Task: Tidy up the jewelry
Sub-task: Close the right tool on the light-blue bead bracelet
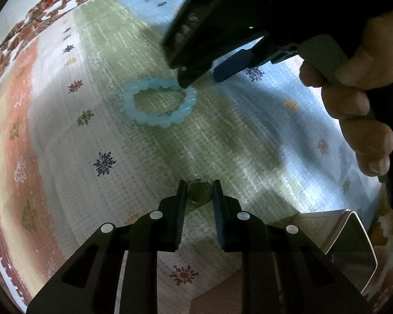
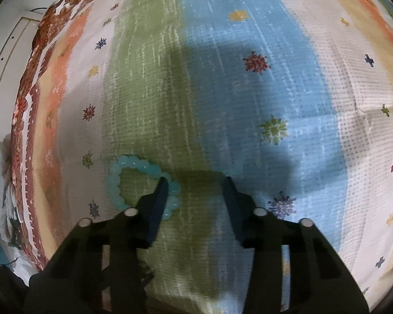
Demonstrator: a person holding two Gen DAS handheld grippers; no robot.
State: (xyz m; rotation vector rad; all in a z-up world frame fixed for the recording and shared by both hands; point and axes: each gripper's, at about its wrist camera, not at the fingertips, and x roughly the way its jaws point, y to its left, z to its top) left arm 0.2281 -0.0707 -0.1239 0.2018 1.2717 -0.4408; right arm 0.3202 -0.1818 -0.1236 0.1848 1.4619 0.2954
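While both tools pointed steeply down at the patterned woven cloth covering the desk, we noted two pieces of jewelry. The left hand-held gripper had its pads drawn in around a small round metal ring, which lay flat on the cloth between the fingertips; the pads appeared to touch its two sides, so we judged it pinched. The translucent pale-blue beaded bracelet lay flat as an open loop on the green stripe, well ahead of that tool.

The right hand-held gripper stood spread, pinching nothing. In its own view, its left finger overlapped the near right rim of the bracelet, while the other finger stood over bare cloth, so the loop lay to the left of the gap, not within it. We judged the right hand the nearer to the bracelet. A folded silver metallic box sat at the lower right of the left view.
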